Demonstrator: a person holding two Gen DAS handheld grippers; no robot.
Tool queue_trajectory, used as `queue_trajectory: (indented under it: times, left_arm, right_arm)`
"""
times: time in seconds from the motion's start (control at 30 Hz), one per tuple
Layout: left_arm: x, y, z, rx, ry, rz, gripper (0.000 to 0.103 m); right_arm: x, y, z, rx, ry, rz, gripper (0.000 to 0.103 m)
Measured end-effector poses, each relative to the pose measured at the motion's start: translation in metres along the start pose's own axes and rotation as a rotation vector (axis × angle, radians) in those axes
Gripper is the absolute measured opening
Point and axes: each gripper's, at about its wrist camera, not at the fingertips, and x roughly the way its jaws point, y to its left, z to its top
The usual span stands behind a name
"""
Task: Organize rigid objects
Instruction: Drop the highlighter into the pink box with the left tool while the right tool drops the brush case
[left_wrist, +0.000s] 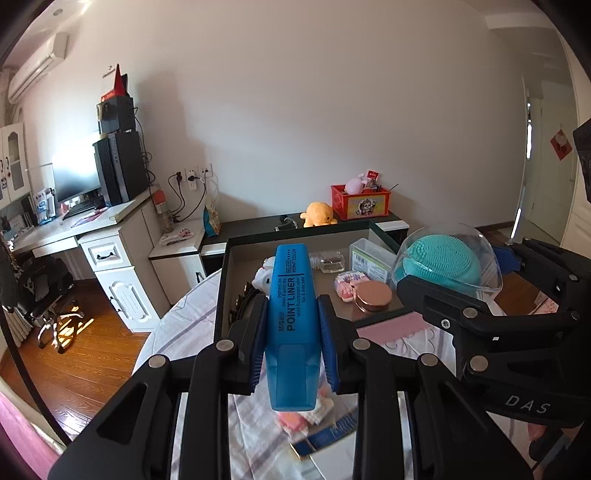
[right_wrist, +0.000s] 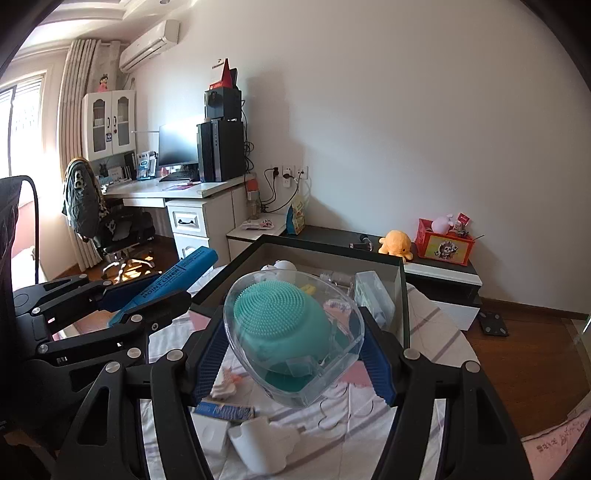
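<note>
Your left gripper (left_wrist: 291, 343) clamps the blue highlighter (left_wrist: 291, 314) mid-barrel: light, stiff, slick plastic. Your right gripper (right_wrist: 291, 350) pinches the clear case (right_wrist: 295, 332) holding the teal brush (right_wrist: 280, 314); go gentle. Both hang just before the box (right_wrist: 400, 295).

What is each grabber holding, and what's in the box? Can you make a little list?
left gripper: shut on blue highlighter
right gripper: shut on clear case with teal silicone brush
dark box: ahead of both grippers, open top
in box: round rose-gold compact, small glass bottle, clear plastic container
under grippers: striped cloth
</note>
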Motion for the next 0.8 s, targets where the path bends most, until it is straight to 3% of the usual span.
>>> queue_trajectory:
  times: [0.17,0.37,0.6,0.7,0.8]
  left_arm:
    - [0.07,0.022,0.026,-0.008,0.089,-0.01,0.027]
    - [0.146,0.041,0.03,-0.031,0.221,-0.033,0.027]
    - [0.193,0.047,0.015,-0.033,0.323,-0.028,0.026]
    - [0.196,0.047,0.011,-0.048,0.322,-0.017,0.025]
    - [0.192,0.05,0.012,-0.063,0.32,-0.005,0.033]
  right_arm:
    - [0.062,-0.011,0.028,-0.016,0.053,0.009,0.068]
    - [0.132,-0.019,0.037,-0.027,0.149,0.003,0.068]
    - [0.185,-0.026,0.03,-0.026,0.281,0.003,0.068]
    - [0.195,-0.026,0.025,-0.021,0.314,0.004,0.068]
    - [0.195,-0.027,0.022,-0.012,0.311,-0.003,0.071]
